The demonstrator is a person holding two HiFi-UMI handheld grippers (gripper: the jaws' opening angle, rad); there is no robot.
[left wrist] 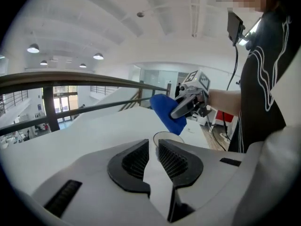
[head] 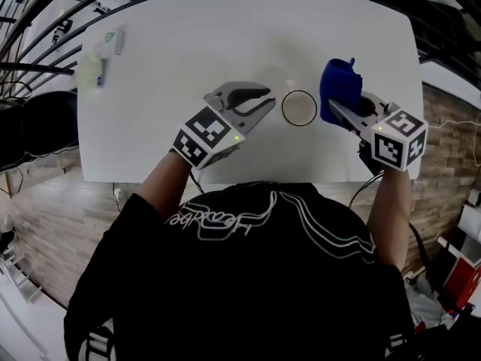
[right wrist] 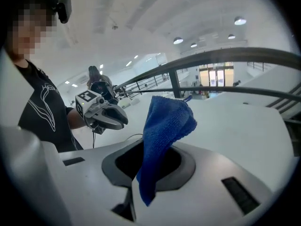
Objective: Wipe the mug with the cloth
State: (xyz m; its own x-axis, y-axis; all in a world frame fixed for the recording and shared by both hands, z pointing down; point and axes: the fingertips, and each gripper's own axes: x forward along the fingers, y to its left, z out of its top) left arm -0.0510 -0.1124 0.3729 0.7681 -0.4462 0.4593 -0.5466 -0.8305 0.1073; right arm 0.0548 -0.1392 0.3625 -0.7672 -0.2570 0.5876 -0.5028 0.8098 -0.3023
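Nearest the head camera: the person's black shirt with white line print [head: 248, 277]. Both forearms reach out over the near edge of the white rectangular bench [head: 225, 36].

Left gripper [head: 271, 99]: it points rightward over the bench, with its tips just beside the mug. In the left gripper view its two ribbed black pads [left wrist: 176, 161] stand a little apart with a narrow gap. We see nothing pinched there, so we record it as released.

Pale round mug with a thin dark rim [head: 299, 107]: mouth up on the bench, between the two grippers. In the left gripper view the rim shows just past the tips.

Right gripper [head: 333, 105]: just right of the mug, clenched on the bright blue terry cloth [head: 338, 81]. In the right gripper view the cloth rises from between the jaws as a bunched fold, and a short tail hangs on the near side. The cloth is close to the mug's rim; we cannot tell whether they touch.

Farther out: a small pale-green and white object [head: 111, 45] lies at the bench's far left corner, well apart from the mug. We cannot identify it.

Beyond the bench: dark curved metal bars [left wrist: 70, 77].
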